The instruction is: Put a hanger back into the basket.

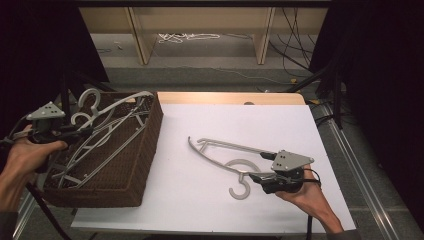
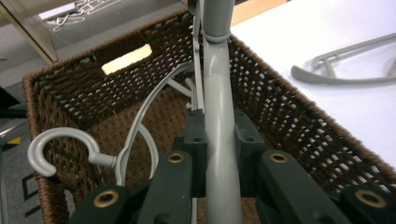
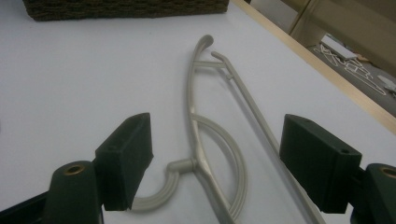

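A grey plastic hanger (image 1: 225, 147) lies flat on the white table top (image 1: 200, 210), its hook (image 1: 240, 192) toward the near edge. My right gripper (image 1: 255, 177) is open and low over the table, jaws on either side of the hanger's middle (image 3: 201, 154) near the hook, not touching it. My left gripper (image 1: 82, 132) is shut on the arm of another grey hanger (image 2: 219, 154), held tilted over the brown wicker basket (image 1: 155, 130). That hanger (image 1: 120, 105) reaches up across the basket's far rim.
Several more grey hangers lie in the basket (image 2: 280, 107), one with its hook (image 2: 46, 149) near the left wall. A wooden strip (image 1: 230, 97) edges the table's far side. Metal rails (image 1: 350, 155) run along the right; cables lie on the floor beyond.
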Tool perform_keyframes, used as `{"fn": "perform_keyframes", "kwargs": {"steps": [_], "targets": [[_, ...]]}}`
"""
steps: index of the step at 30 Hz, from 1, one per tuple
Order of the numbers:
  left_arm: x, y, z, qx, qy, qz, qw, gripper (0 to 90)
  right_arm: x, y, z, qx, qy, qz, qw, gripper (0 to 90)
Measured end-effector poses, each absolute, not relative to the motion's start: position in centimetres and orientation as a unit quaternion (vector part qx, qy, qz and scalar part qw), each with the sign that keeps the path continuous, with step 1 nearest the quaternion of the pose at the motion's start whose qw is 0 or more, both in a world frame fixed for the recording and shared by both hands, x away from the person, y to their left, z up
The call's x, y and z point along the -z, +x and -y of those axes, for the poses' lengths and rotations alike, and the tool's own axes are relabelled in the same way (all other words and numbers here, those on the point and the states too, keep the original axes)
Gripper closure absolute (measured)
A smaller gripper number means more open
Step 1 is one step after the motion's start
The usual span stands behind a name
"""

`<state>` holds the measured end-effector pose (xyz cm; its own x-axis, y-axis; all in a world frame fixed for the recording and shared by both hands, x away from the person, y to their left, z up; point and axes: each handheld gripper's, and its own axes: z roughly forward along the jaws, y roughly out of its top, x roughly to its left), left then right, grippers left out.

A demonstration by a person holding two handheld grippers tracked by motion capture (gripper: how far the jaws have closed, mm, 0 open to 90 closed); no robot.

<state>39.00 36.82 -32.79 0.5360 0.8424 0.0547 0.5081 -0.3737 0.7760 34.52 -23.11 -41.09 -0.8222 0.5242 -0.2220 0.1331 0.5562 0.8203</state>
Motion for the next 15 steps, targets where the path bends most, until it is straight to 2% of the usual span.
{"fn": "perform_keyframes", "kwargs": {"steps": [7, 15], "targets": [[34.1, 40.5, -37.2, -0.21, 0.822, -0.428, 0.312, 79.2, 41.1, 34.5, 23.2, -0.429, 0.192, -0.853, 0.226, 26.5], [34.6, 42.2, -36.5, -0.197, 0.831, -0.429, 0.295, 79.1, 41.3, 34.5, 23.0, -0.427, 0.19, -0.856, 0.223, 26.5]]}}
